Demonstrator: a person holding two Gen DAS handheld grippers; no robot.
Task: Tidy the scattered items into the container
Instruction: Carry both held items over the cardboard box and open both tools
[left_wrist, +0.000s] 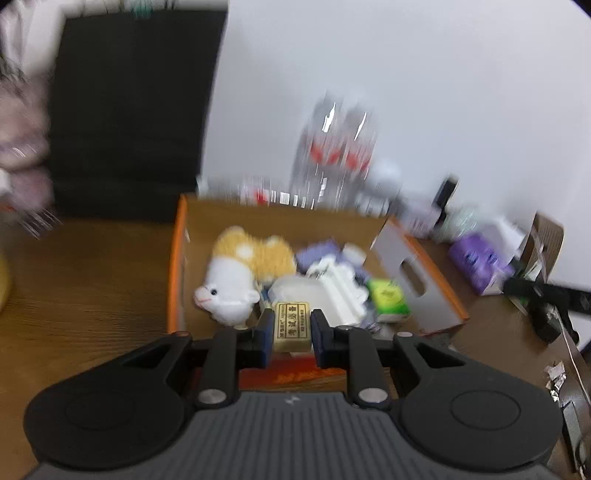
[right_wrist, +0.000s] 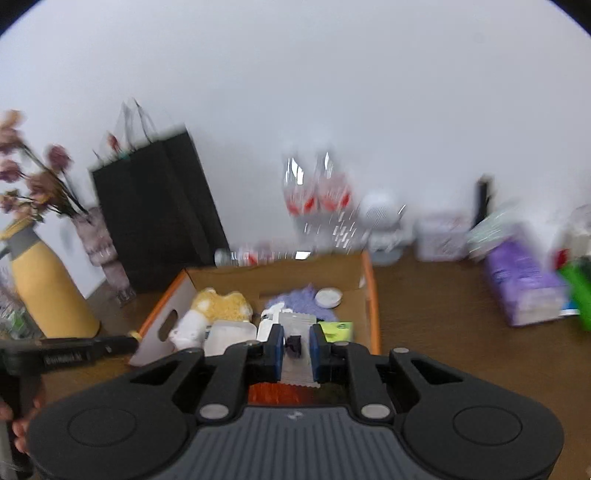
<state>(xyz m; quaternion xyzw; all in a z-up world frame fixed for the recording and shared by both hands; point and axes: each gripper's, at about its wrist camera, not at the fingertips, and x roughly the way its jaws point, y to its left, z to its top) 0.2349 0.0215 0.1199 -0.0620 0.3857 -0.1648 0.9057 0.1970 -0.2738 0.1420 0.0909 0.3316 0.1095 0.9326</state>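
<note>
Both views are pretty motion-blurred, but here's what's readable. The left gripper (left_wrist: 291, 328) has its fingers clamped on a small beige eraser (left_wrist: 292, 326) with printed characters, held over the near edge of the cardboard box (left_wrist: 176, 273) with the orange rim. The right gripper (right_wrist: 296, 349) is squeezing a flat silver packet (right_wrist: 297, 354) with a dark clip-looking bit on it, also above the box's near side. Inside the box there's already a white and yellow plush toy (left_wrist: 236, 273), a white tube (left_wrist: 341, 291), a green tissue pack (left_wrist: 388, 297), something purple and fuzzy (right_wrist: 303, 301) and a small white round lid (right_wrist: 328, 297). The box sits on the wooden worktop (left_wrist: 81, 288). Behind it are clear bottles with red labels (left_wrist: 334, 155), a black paper bag (right_wrist: 159, 218), and off to the left a yellow bottle (right_wrist: 48, 288).
</note>
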